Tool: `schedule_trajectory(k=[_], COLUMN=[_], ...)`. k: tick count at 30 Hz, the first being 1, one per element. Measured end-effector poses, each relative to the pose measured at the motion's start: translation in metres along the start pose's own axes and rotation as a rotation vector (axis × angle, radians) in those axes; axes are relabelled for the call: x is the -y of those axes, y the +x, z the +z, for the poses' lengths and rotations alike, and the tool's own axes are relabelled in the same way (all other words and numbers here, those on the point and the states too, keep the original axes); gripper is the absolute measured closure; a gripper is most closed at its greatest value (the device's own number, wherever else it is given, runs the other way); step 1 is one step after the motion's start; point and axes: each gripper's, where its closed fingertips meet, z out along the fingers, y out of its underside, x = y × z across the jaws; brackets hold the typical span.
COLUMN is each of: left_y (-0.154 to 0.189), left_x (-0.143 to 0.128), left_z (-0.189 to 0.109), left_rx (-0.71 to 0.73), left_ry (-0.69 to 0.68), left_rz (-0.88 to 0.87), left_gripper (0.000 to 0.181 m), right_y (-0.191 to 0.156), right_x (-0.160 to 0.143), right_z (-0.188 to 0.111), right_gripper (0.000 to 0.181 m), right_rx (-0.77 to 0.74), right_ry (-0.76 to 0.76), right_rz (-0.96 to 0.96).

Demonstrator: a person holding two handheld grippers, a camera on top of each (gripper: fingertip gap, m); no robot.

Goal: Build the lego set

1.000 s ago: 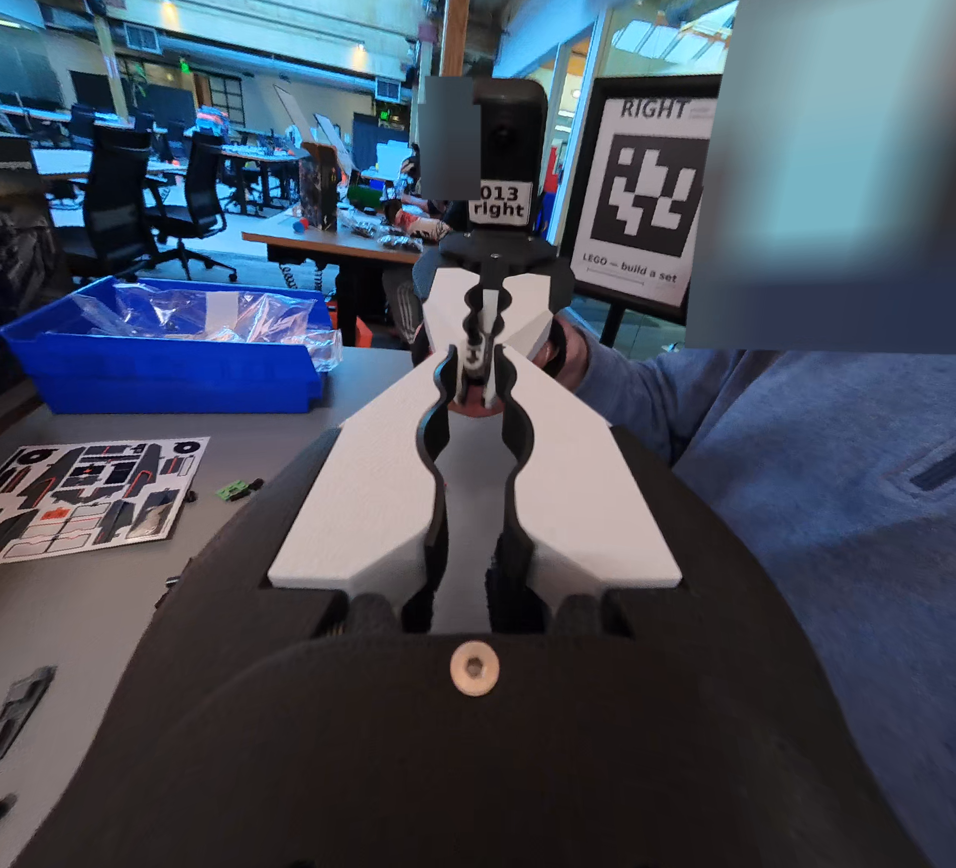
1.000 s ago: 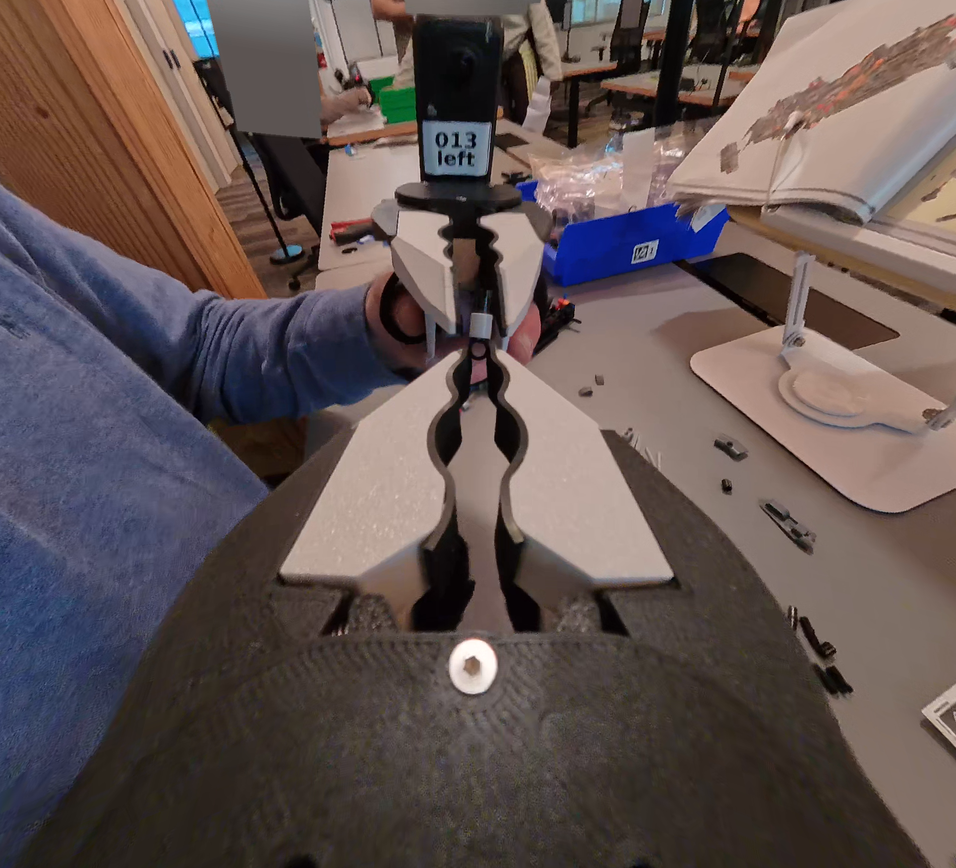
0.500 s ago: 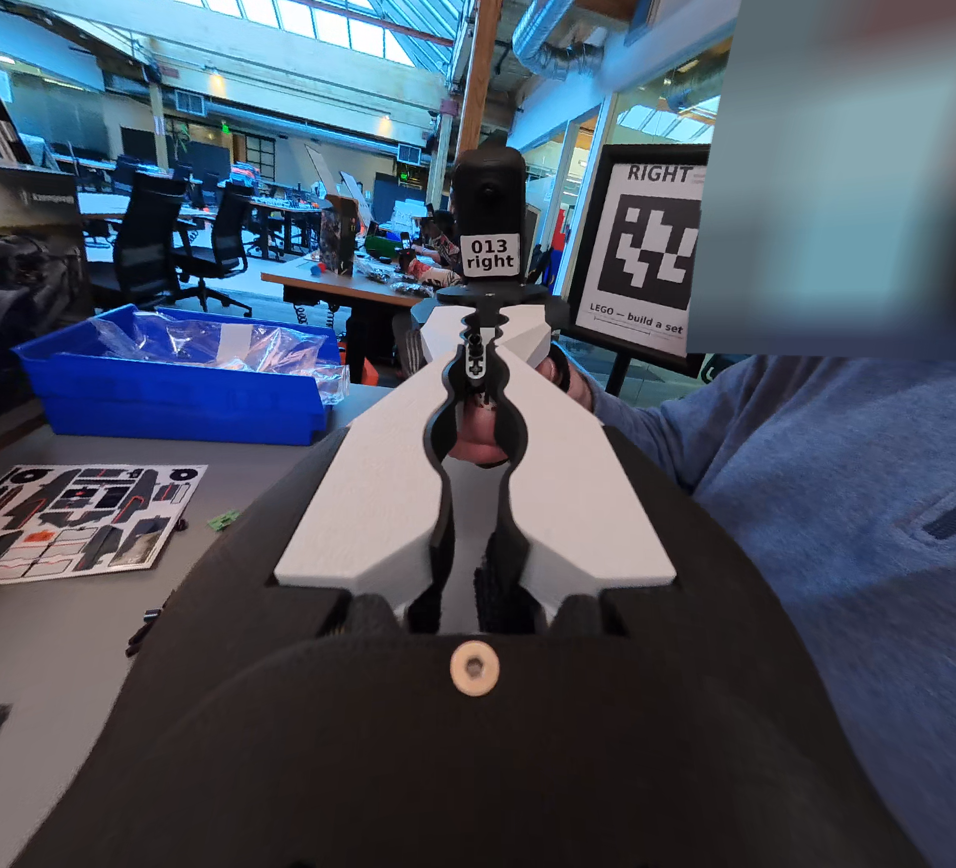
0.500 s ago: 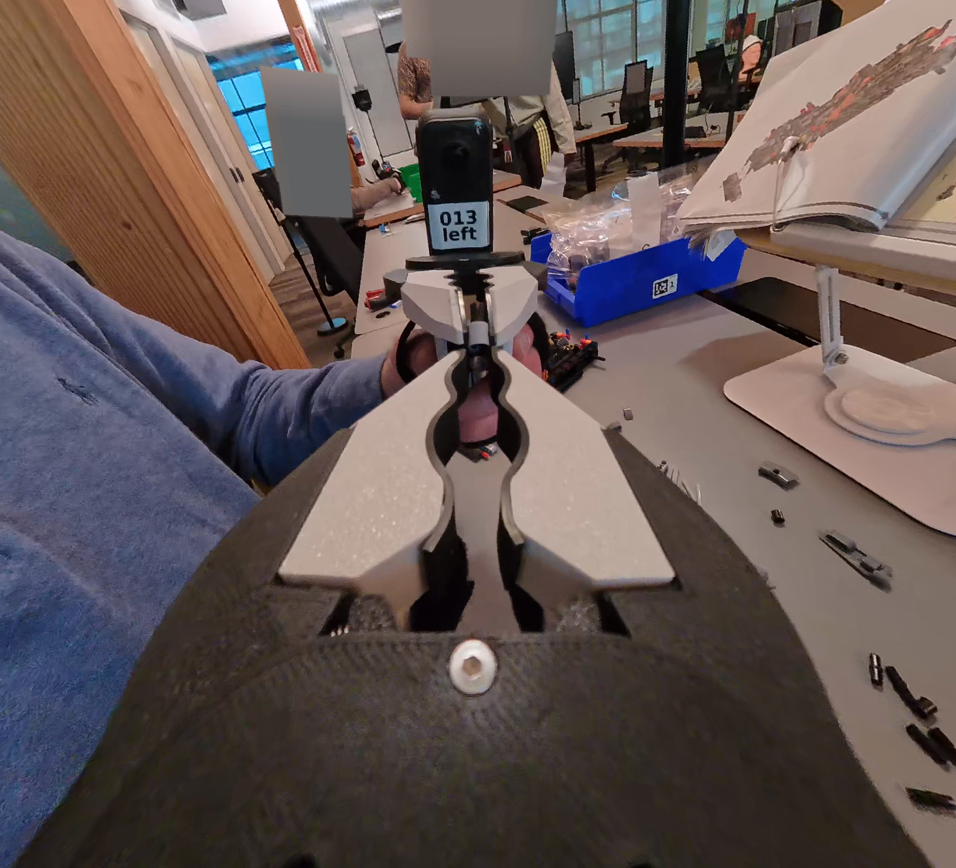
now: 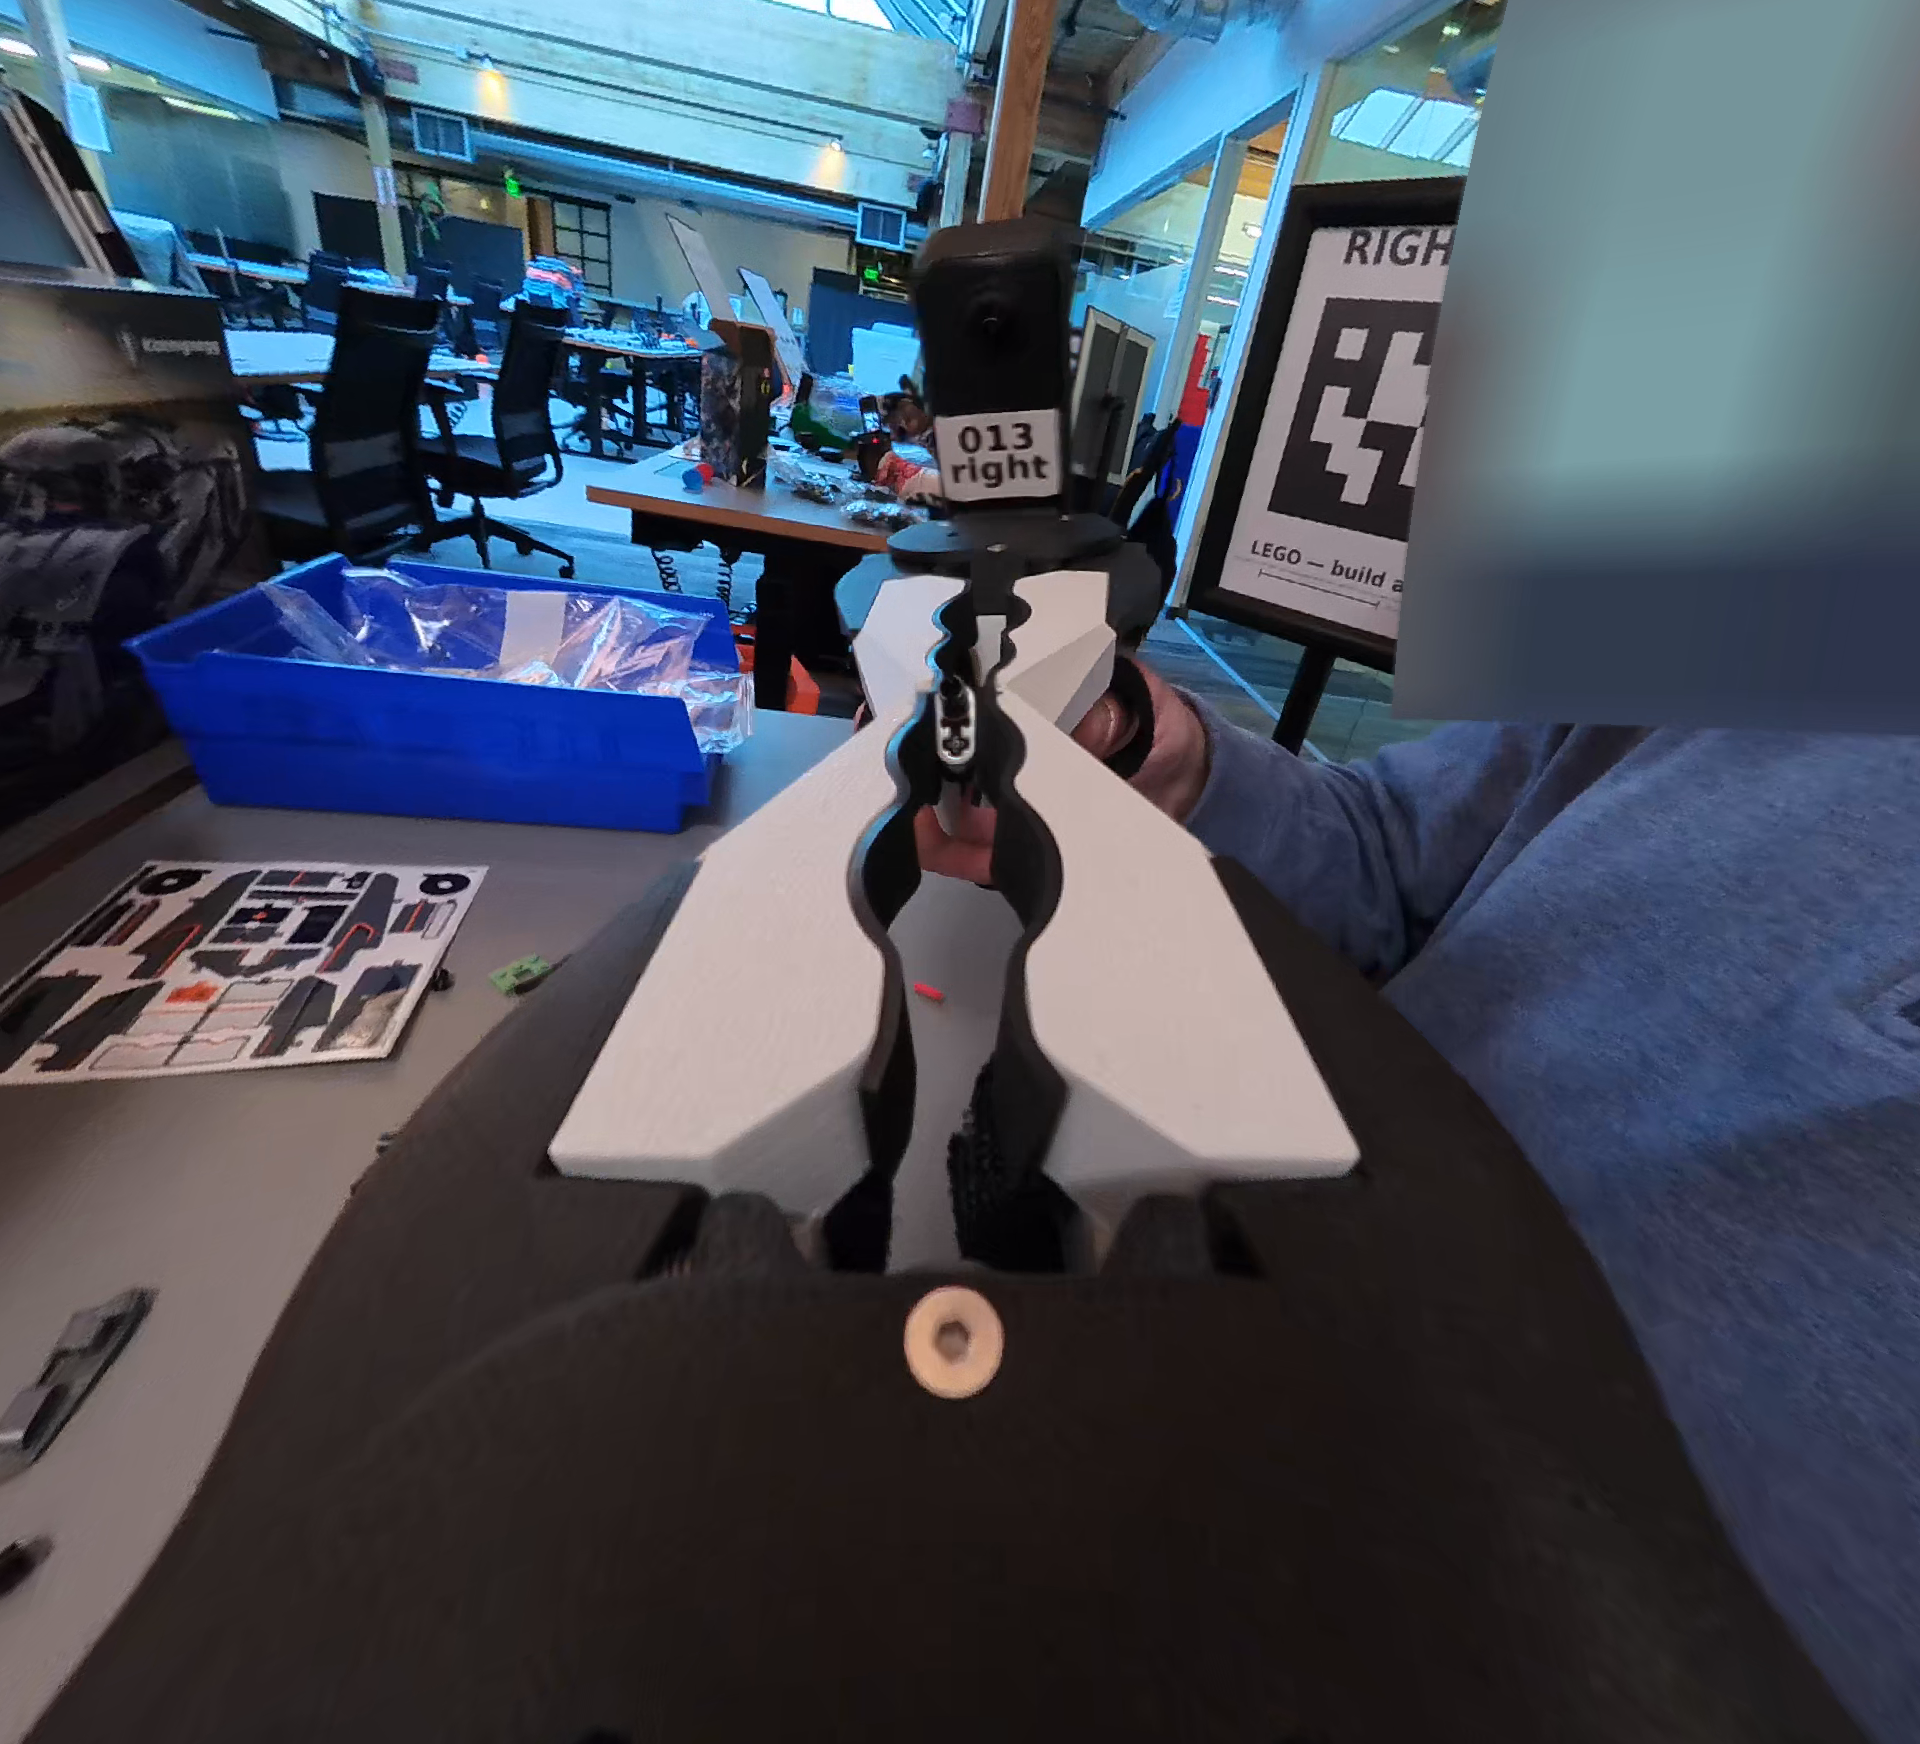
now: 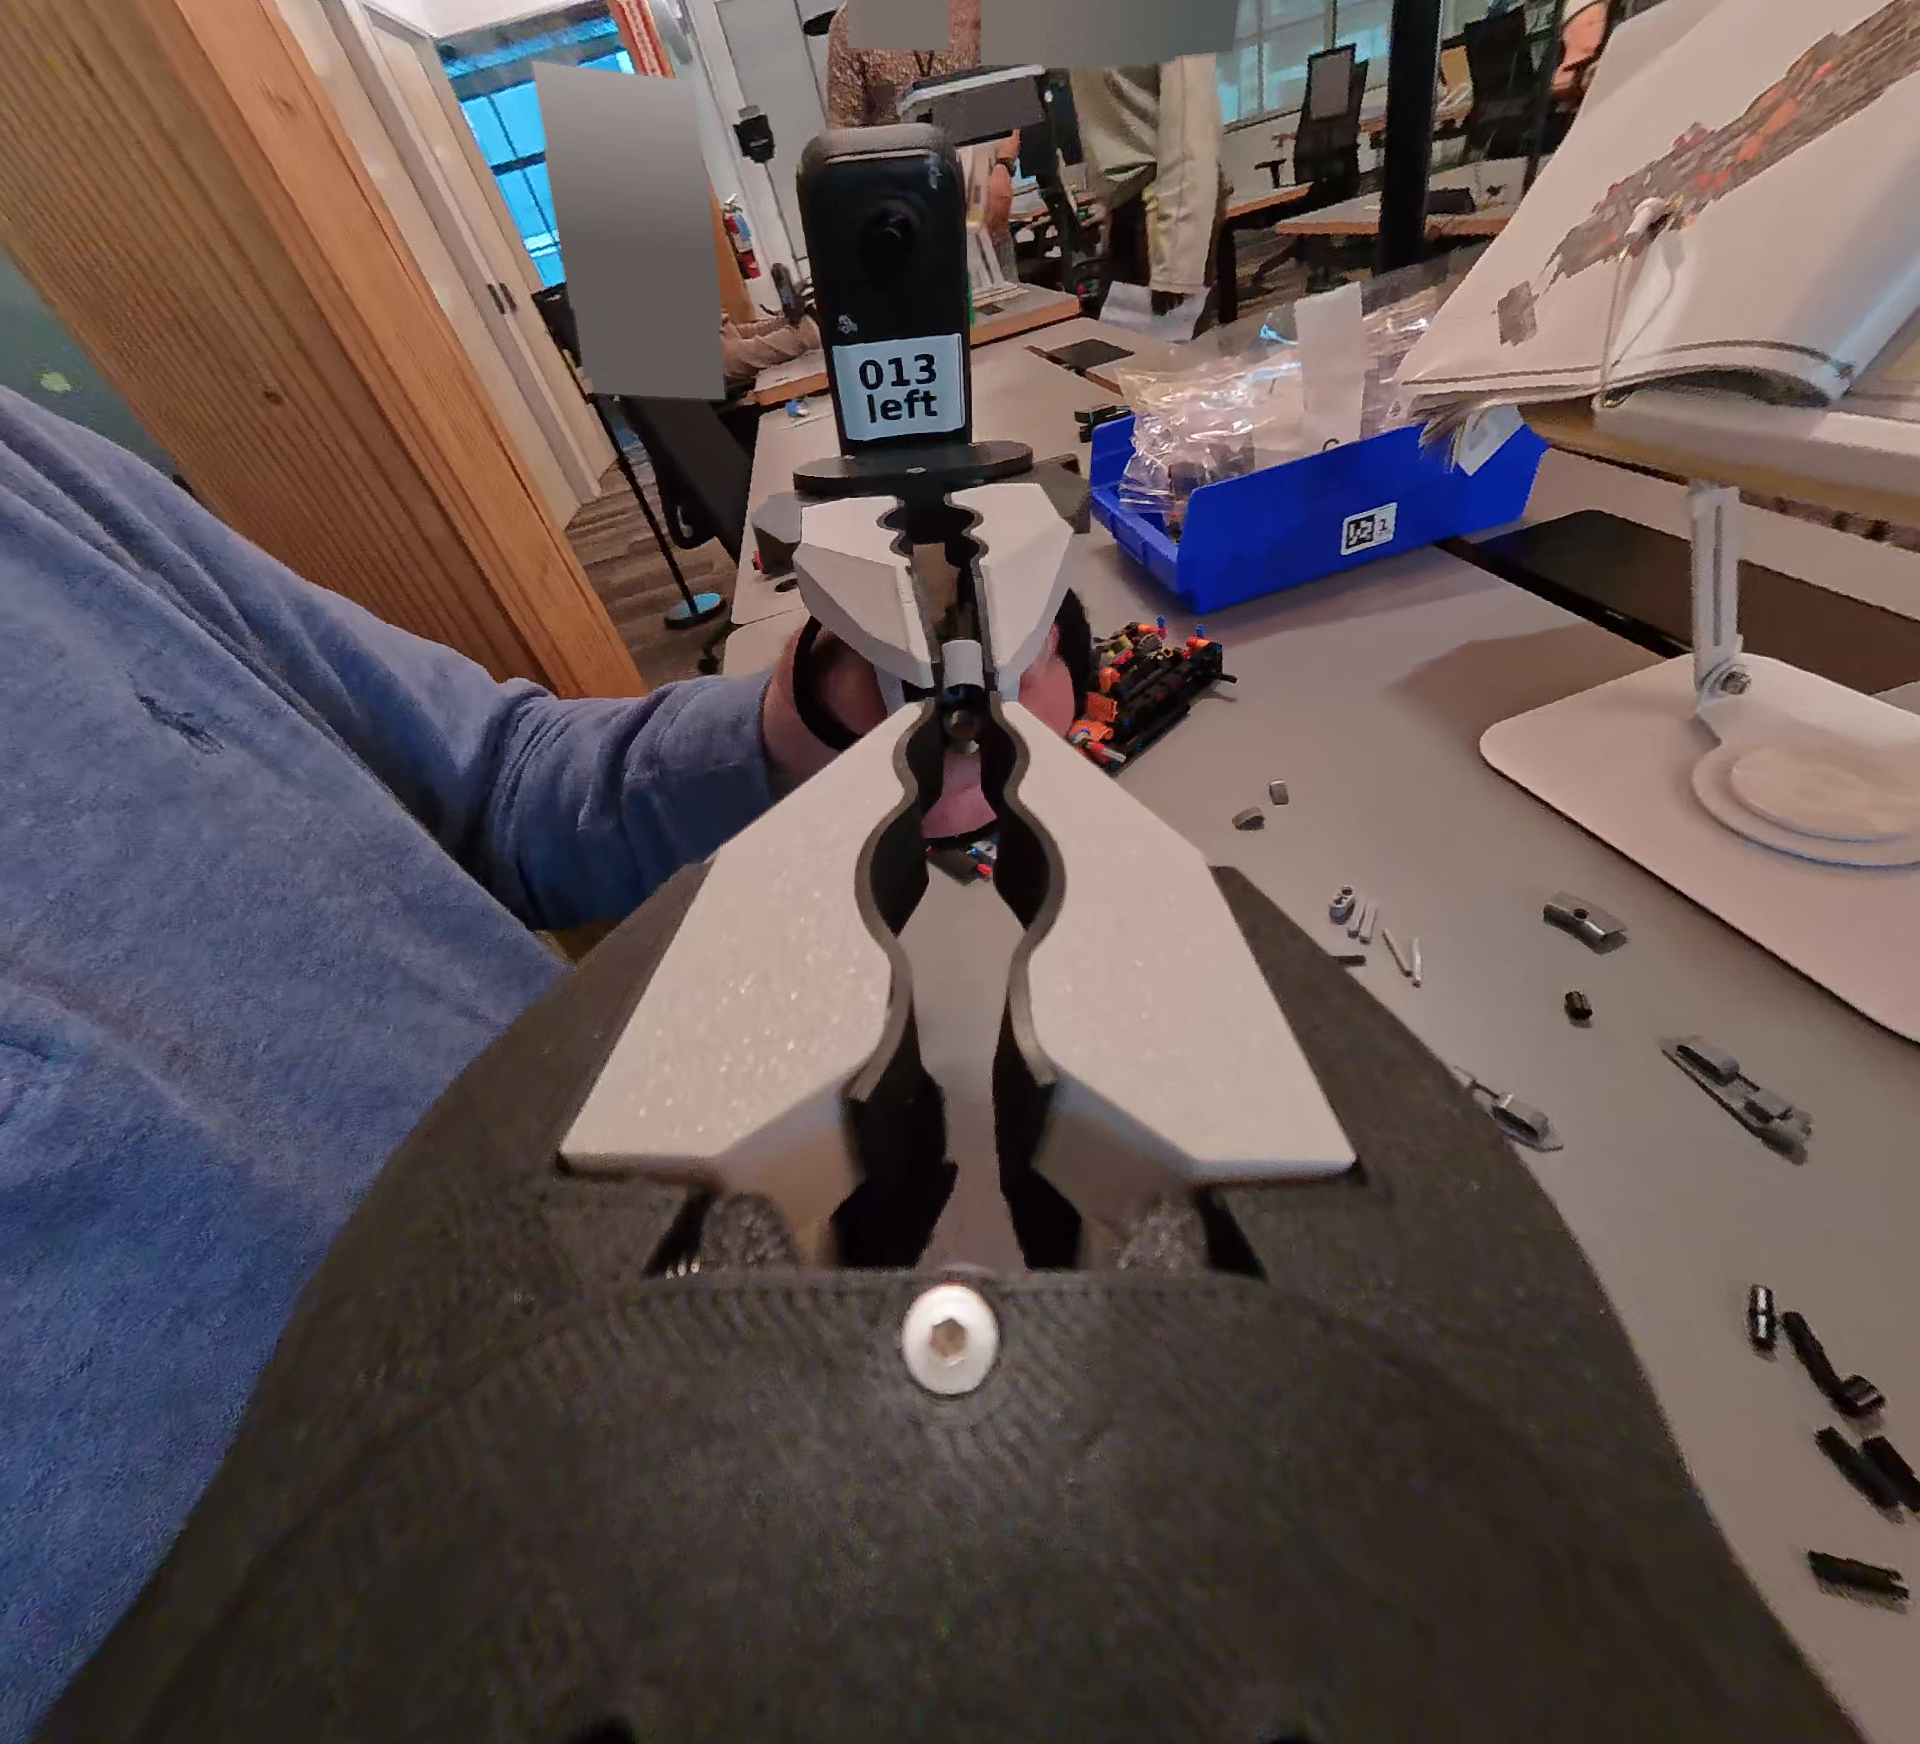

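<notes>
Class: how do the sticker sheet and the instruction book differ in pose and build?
The sticker sheet lies flat on the table; the book sits tilted on a white stand. The sheet is one thin leaf; the book is thick and open. Both are printed paper.

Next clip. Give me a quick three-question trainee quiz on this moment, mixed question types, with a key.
1. True or false: the left gripper and right gripper meet tip to tip above the table.
2. The sticker sheet lies nearest to which item? A) blue bin B) instruction booklet C) partly built model
3. Fill in: the small grey-and-black piece pinched between the tips is a ____ part.

Key: 1 true; 2 A; 3 lego.
</notes>
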Motion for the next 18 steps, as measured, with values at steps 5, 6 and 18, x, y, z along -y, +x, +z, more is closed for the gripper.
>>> schedule_trajectory(k=[5,6,18], left_y=[0.002,0.001,-0.018], left_x=[-0.008,-0.005,0.007], left_z=[-0.003,-0.005,-0.026], left_rx=[0.031,0.034,0.063], left_ry=[-0.039,-0.020,0.145], left_rz=[0.010,-0.002,-0.254], left_gripper=[0.176,0.175,0.176], right_y=[-0.001,0.002,0.016], right_x=[-0.007,-0.011,-0.010], right_z=[-0.003,-0.005,-0.011], right_gripper=[0.178,0.178,0.177], right_rx=[0.027,0.020,-0.332], right_ry=[-0.003,-0.011,-0.148], right_rz=[0.020,0.025,-0.430])
